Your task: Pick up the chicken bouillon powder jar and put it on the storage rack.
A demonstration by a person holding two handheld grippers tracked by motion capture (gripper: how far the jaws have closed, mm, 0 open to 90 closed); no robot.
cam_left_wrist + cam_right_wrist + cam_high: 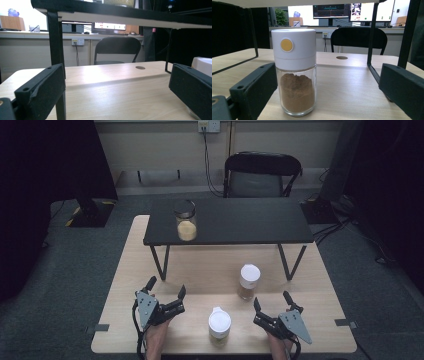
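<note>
While both hands rest at the near edge of the light wooden bench [150, 270], each holds a hand-held gripper with its jaws spread wide and nothing between them. The left hand-held gripper [165, 288] sits toward the near left of the bench; the right hand-held gripper [272, 301] sits toward the near right. Between the two, close to the near edge, stands a white-capped jar [219, 325]. A second jar with a white cap [248, 281] stands upright a little farther in, just ahead of the right hand-held gripper and apart from it; the right gripper view shows it holding brown powder, with a yellow dot on its cap. A low black shelf [240, 222] on thin legs stands across the far half of the bench, and on its left part is a glass jar with a dark lid [186, 220] holding pale yellow contents. Behind the bench is a black chair [261, 175].
</note>
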